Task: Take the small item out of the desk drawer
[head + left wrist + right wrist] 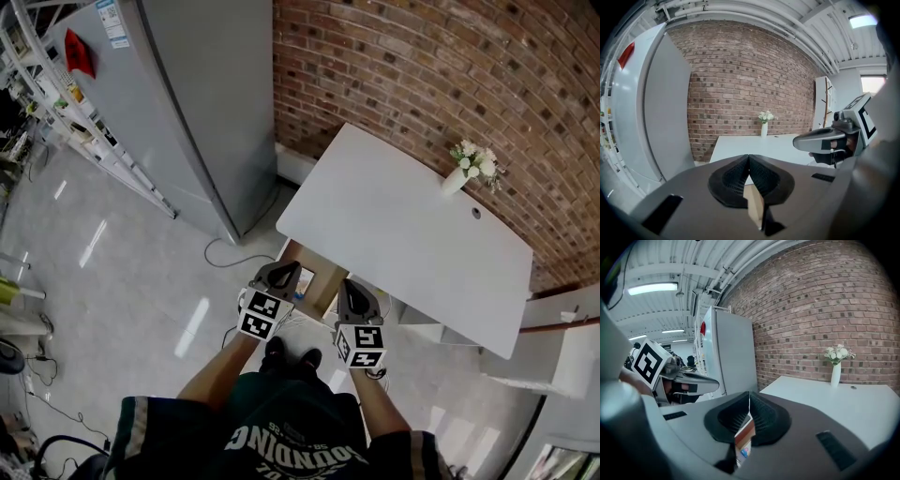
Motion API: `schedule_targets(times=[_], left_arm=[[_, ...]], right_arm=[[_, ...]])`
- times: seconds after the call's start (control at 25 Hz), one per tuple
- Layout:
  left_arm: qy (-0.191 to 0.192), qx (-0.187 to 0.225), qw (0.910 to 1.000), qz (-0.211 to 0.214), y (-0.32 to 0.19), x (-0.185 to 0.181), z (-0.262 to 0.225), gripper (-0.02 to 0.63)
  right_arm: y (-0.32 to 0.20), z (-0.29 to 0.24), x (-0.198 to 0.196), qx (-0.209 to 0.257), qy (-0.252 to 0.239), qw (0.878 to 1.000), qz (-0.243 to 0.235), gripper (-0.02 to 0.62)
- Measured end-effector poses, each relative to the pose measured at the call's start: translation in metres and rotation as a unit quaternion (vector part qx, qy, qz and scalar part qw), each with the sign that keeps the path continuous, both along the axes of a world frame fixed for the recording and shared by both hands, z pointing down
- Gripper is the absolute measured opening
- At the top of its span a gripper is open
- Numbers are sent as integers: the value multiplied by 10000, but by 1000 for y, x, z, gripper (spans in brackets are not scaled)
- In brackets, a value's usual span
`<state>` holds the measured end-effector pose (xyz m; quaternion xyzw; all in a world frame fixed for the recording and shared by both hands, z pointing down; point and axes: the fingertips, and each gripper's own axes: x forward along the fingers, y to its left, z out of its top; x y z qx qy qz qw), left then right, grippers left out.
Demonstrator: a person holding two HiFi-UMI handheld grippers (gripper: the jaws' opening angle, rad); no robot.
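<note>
I stand at the near edge of a white desk (403,234), a gripper in each hand. A brown wooden drawer unit (317,281) shows under the desk's near corner, between the two grippers. My left gripper (278,277) hovers over its left side. Its jaws are shut (749,157) with nothing between them, and only wood shows below. My right gripper (354,298) hangs just to the right, also shut (749,394) and empty. Below its pads I see wood and a small blue and red speck (744,452), too small to name. The drawer's inside is hidden.
A white vase of flowers (464,171) stands at the desk's far edge by the brick wall (422,66). A tall grey cabinet (197,103) stands left of the desk. Cables (225,253) lie on the shiny floor. White shelving (553,347) is at the right.
</note>
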<state>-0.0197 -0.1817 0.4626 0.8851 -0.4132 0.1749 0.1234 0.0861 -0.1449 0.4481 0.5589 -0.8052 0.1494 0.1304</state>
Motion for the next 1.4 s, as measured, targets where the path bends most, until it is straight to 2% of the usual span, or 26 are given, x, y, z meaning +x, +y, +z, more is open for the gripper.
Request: schedule_targets(times=[0.56,1.4], left_arm=[[-155,-324,9994,15,3,1,31,15],[-350,-1003,9940,265,11,18,151,17]], right_arm=[[-17,23,13,-195,-72,9998,75,25],[13,148,26,-1099,-186,9932,342,25]])
